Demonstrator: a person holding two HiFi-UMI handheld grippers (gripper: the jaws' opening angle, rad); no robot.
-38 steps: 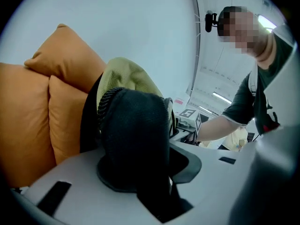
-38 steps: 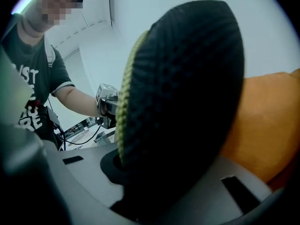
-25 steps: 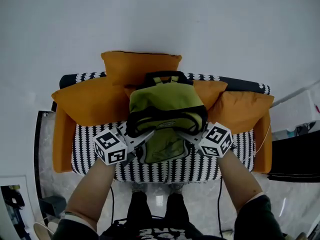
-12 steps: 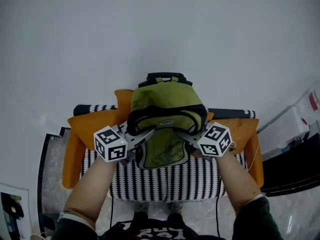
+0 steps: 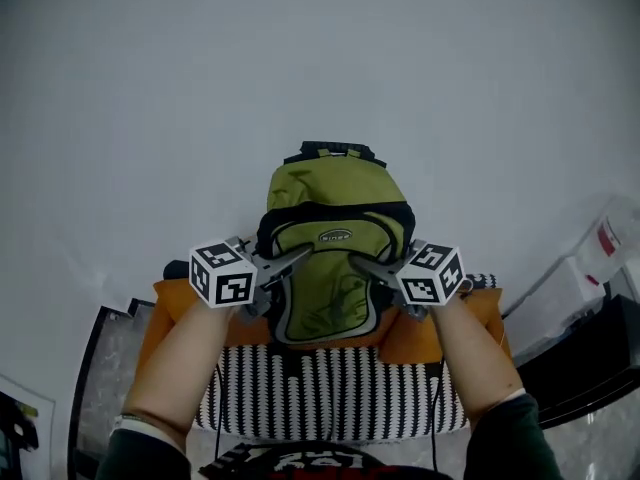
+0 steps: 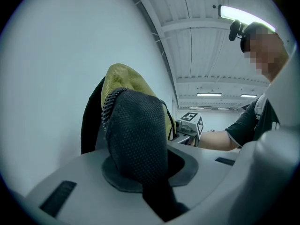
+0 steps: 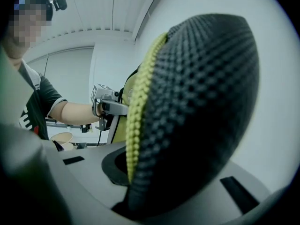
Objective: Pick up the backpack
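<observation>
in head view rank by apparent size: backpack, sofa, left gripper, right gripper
1. sofa, though partly hidden
2. backpack, nearer the camera
3. left gripper and right gripper: look alike, no ranking

Matt, rough mesh-cloth backpack (image 5: 335,203)

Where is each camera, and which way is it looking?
Head view: on the person's head, looking down at the green backpack held over the striped sofa; left forearm, right forearm, left gripper and right gripper show.
Left gripper view: on the left gripper, looking along its jaws, shut on the backpack's black mesh strap; the right forearm shows.
Right gripper view: on the right gripper, looking along its jaws, shut on the other mesh strap; the left forearm shows.
Shared: all show the backpack.
</observation>
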